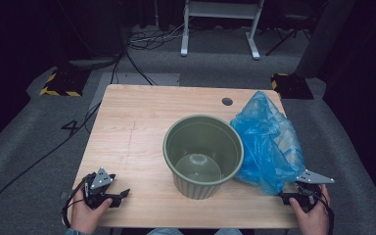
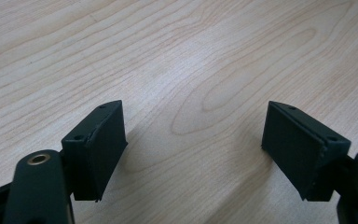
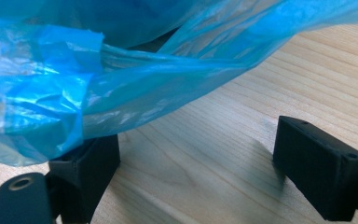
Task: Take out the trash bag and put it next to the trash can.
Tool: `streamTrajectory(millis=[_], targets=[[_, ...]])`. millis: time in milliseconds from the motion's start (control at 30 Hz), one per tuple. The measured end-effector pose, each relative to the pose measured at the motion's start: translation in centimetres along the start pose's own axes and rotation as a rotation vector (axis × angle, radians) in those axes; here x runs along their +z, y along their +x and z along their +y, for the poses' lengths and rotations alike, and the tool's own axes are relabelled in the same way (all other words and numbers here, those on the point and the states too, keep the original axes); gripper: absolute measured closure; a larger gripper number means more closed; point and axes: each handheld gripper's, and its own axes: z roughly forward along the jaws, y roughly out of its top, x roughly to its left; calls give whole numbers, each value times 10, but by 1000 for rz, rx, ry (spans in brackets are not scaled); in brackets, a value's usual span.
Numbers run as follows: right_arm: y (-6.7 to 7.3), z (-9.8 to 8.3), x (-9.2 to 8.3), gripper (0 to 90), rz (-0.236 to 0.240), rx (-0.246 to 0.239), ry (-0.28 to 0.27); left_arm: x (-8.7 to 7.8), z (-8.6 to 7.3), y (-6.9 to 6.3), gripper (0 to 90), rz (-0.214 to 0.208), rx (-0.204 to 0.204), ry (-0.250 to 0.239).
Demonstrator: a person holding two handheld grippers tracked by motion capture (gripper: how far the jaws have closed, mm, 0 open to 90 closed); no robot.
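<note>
A green ribbed plastic bin (image 1: 203, 154) stands upright near the middle of the wooden table (image 1: 132, 127), with nothing inside it. A crumpled blue plastic bag (image 1: 269, 142) lies against the bin's right side. My right gripper (image 1: 286, 198) rests at the table's front right, open, right at the bag's near edge. In the right gripper view the blue bag (image 3: 98, 79) drapes over my left finger (image 3: 91, 172), and the gap between the jaws holds only bare wood. My left gripper (image 1: 122, 196) sits at the front left, open over bare wood (image 2: 196, 84).
A round grommet hole (image 1: 227, 101) marks the table's far edge. Beyond the table are cables (image 1: 127, 63), a white desk frame (image 1: 220, 24) and yellow-black striped bases (image 1: 61, 83) on grey floor.
</note>
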Motion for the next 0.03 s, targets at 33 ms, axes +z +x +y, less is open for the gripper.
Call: streamTrajectory(millis=[33], targets=[[0,0,0,143,0,-1,0,0,0,0,206,0,1,1]])
